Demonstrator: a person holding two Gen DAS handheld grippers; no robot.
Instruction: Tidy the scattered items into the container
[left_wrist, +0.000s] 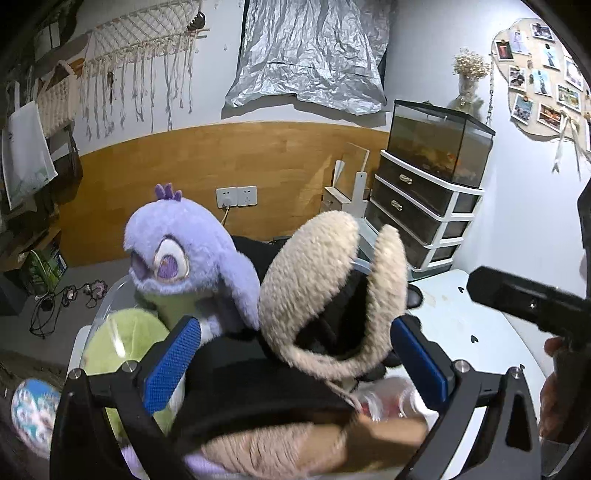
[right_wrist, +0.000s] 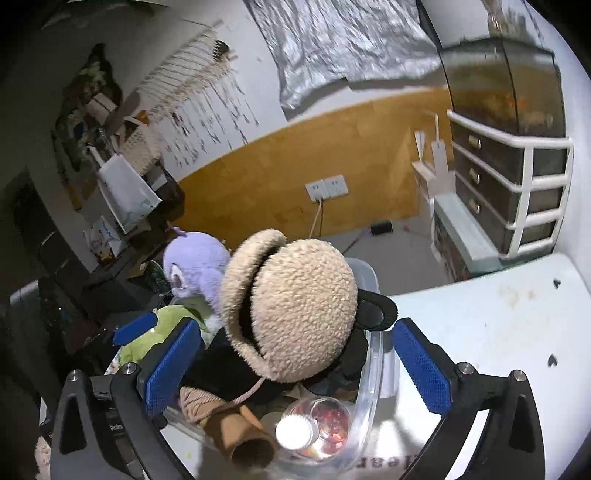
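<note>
A clear plastic container (right_wrist: 373, 354) at the edge of the pale table (right_wrist: 498, 314) holds a purple plush toy (left_wrist: 184, 251) with a green shell (left_wrist: 125, 339), beige fleece earmuffs (left_wrist: 310, 266) with black lining, a twine spool (right_wrist: 207, 402) and a jar (right_wrist: 321, 424) of red bits. My left gripper (left_wrist: 295, 365) hovers open over the container, its blue pads either side of the earmuffs without pressing them. My right gripper (right_wrist: 295, 369) is open above the same pile, earmuffs (right_wrist: 306, 306) just beyond its fingertips. A hand (left_wrist: 554, 387) holds the right gripper's body.
A drawer unit (left_wrist: 424, 206) with a fish tank on top stands behind the table to the right. Cables (left_wrist: 62, 299) lie on the floor at left. A patterned round item (left_wrist: 33, 410) sits at the lower left. Bare table surface (left_wrist: 461, 317) lies right of the container.
</note>
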